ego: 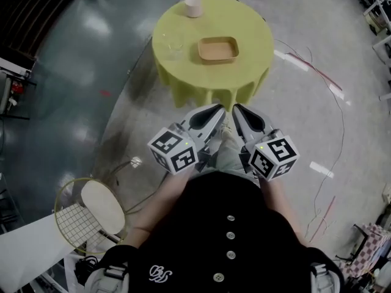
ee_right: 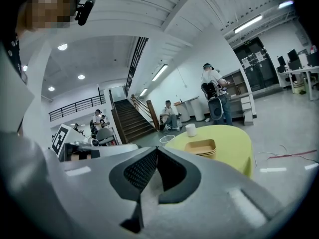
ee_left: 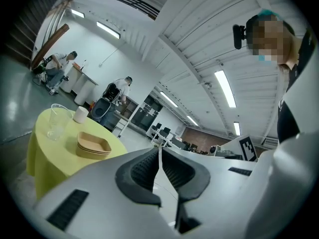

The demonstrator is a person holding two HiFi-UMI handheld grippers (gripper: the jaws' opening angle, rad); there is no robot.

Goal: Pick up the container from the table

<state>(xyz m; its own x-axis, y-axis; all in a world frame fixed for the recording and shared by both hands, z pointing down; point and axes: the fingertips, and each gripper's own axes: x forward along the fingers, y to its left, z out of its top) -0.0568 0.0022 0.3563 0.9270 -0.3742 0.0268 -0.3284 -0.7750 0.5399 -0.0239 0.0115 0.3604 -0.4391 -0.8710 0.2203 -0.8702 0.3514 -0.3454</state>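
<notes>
A round table with a yellow-green cloth stands ahead of me. On it lies a shallow brown square container, which looks like a stack of a few. My left gripper and right gripper are side by side close to my body, short of the table's near edge and well apart from the container. Both point toward the table. The left gripper is shut with nothing between its pads. The right gripper is shut and empty too.
A clear plastic cup and a white cup share the table. A racket-like frame lies on the floor at lower left. Red cables run across the floor at right. Several people and a staircase are far off.
</notes>
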